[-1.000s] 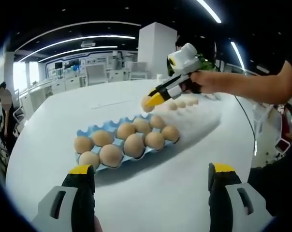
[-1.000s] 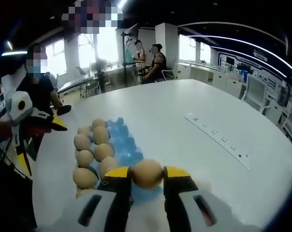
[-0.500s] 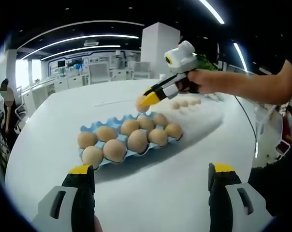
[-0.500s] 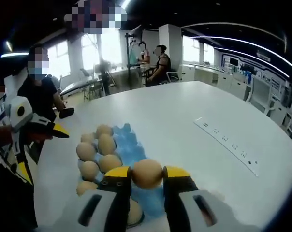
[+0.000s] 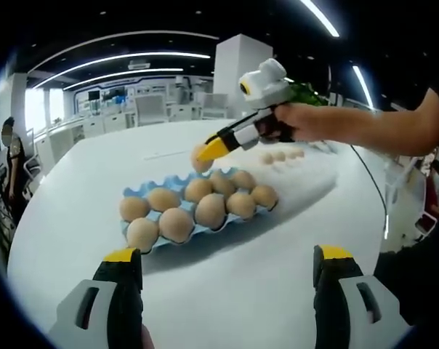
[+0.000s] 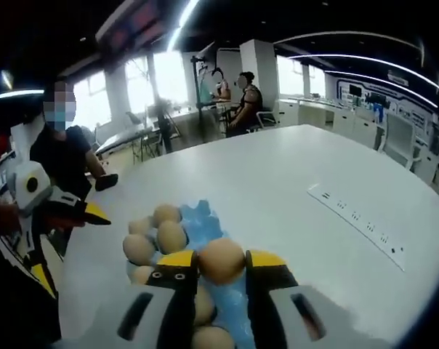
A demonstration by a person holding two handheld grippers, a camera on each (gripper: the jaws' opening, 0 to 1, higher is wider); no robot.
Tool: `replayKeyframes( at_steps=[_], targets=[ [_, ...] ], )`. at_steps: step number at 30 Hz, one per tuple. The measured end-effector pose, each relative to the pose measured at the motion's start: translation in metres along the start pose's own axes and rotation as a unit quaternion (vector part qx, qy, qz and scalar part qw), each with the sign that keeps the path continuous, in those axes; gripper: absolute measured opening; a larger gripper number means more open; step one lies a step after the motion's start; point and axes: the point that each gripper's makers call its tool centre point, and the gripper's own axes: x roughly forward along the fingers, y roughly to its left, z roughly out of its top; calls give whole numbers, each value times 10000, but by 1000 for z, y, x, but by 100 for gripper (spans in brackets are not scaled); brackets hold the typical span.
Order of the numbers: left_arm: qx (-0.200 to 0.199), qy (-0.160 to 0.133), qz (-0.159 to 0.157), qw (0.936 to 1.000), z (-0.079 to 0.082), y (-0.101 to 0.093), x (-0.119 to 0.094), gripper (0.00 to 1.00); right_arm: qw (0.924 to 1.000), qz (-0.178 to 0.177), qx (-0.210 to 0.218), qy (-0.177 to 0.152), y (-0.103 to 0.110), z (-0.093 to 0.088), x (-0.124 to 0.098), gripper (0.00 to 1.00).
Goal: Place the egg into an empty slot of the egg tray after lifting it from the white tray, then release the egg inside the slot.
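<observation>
The blue egg tray [image 5: 198, 211] holds eight eggs, its far slots bare. The white tray [image 5: 292, 163] behind it holds more eggs, blurred. The right gripper [image 6: 221, 262] clamps the egg [image 6: 221, 261] above the blue tray; its long axis is unclear. The left gripper [image 5: 227, 265] is spread apart.

Brown eggs [image 5: 211, 211], blue egg tray [image 5: 177, 193], white table [image 5: 227, 283].

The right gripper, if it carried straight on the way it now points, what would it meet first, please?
Probably the blue egg tray: the right gripper, shut on an egg, points down over the tray's bare slots beside the seated eggs. Depth is unclear, so it might pass beyond onto the white table.
</observation>
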Motion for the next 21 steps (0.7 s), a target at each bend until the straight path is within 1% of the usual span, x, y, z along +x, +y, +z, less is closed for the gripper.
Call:
replayKeyframes(
  at_steps=[8, 17, 21],
  targets=[
    [-54, -17, 65, 10000, -1, 4, -1, 100, 10000, 85, -38, 0, 6, 4, 11, 26],
    [-128, 1, 99, 9999, -5, 10, -5, 100, 9998, 192, -102, 20, 14, 12, 33, 26],
    [-172, -4, 130, 9998, -5, 13, -6, 100, 9997, 193, -156, 60, 16, 12, 38, 26]
  ],
)
